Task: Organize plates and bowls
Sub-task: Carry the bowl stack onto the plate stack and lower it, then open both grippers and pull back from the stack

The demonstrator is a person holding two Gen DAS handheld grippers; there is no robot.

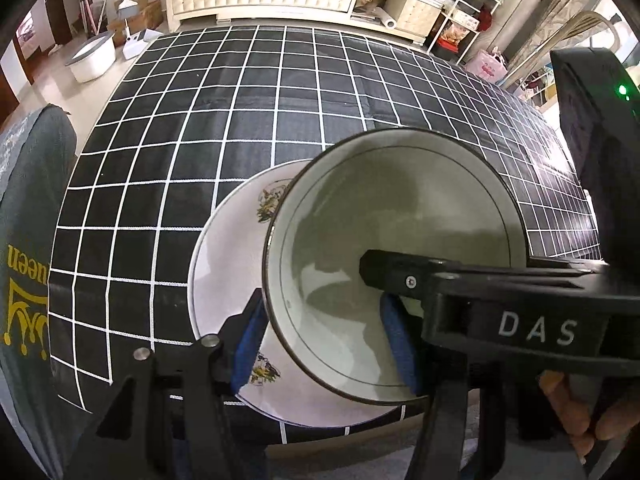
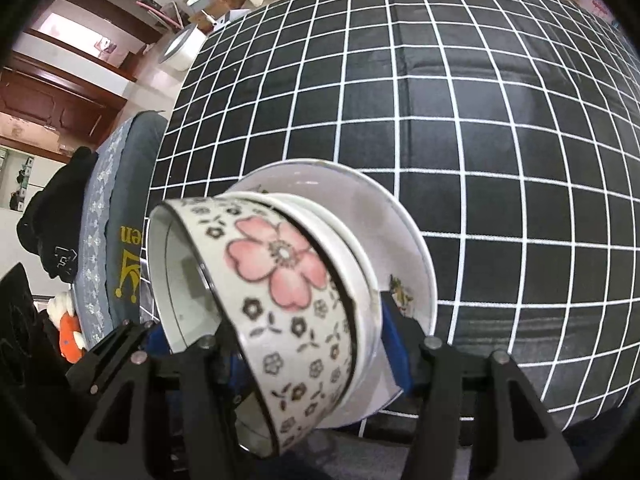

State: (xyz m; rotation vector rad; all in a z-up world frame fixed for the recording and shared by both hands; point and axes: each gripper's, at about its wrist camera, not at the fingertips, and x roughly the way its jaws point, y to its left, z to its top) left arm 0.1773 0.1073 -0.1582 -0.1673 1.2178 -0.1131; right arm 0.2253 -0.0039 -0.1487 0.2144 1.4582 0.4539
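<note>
A bowl [image 1: 360, 220] with a pink flower pattern [image 2: 280, 264] and a dark rim is tipped on its side over a white floral plate [image 1: 224, 280] that lies on the table near its front edge. My right gripper [image 2: 312, 332] is shut on the bowl, which fills the space between its pads. In the left wrist view one of its black fingers [image 1: 396, 276] reaches across the bowl's mouth. My left gripper [image 1: 320, 308] is open and straddles the bowl's near rim, one blue pad outside and one at the mouth. The plate [image 2: 404, 240] shows behind the bowl.
The table [image 1: 240, 120] wears a black cloth with a white grid [image 2: 500, 120]. A chair with a grey cover and yellow crown print [image 1: 24, 240] stands at its left side. A hand [image 1: 580, 420] holds the right gripper. A white basin [image 1: 92, 58] sits on the floor beyond.
</note>
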